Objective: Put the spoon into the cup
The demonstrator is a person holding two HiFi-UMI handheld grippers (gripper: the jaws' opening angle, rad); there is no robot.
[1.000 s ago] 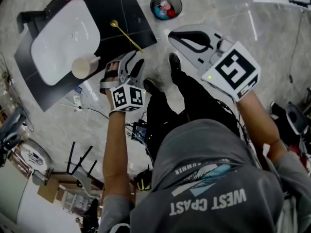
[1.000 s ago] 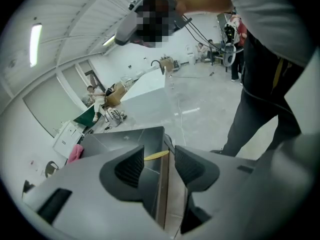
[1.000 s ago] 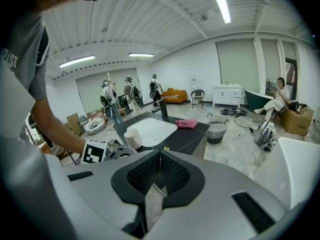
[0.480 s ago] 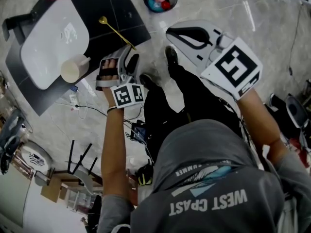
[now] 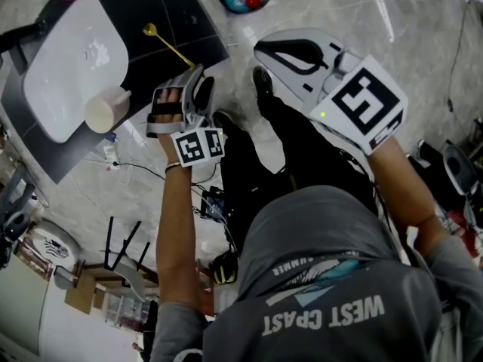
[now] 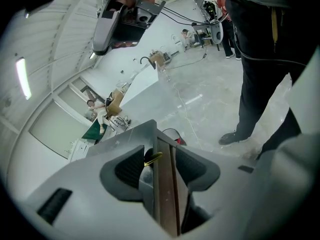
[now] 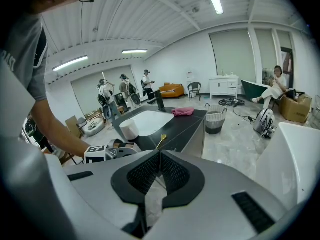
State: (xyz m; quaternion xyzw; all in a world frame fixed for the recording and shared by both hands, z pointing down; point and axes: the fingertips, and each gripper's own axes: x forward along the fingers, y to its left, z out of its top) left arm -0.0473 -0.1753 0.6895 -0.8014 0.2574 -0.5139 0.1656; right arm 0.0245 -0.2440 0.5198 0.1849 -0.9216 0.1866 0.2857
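Jaws of the left gripper [image 6: 160, 159] apart, just now narrowing a little, nothing pinched — only the edge of the dark surface [image 5: 181, 6] in the gap. Jaws of the right gripper [image 7: 159, 171] pressed together, empty. Farther out, on that surface: gold spoon [image 5: 167, 42] lying flat near the edge, apart from the cup [image 5: 106, 109] — upright, just beside a white basin [image 5: 64, 66].

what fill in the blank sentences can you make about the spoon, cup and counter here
The gold spoon lies on the black ____.
The cup stands beside the white ____.
The crumpled cloth is ____.
The right gripper has its jaws ____.
Missing words: counter; sink; pink; shut.
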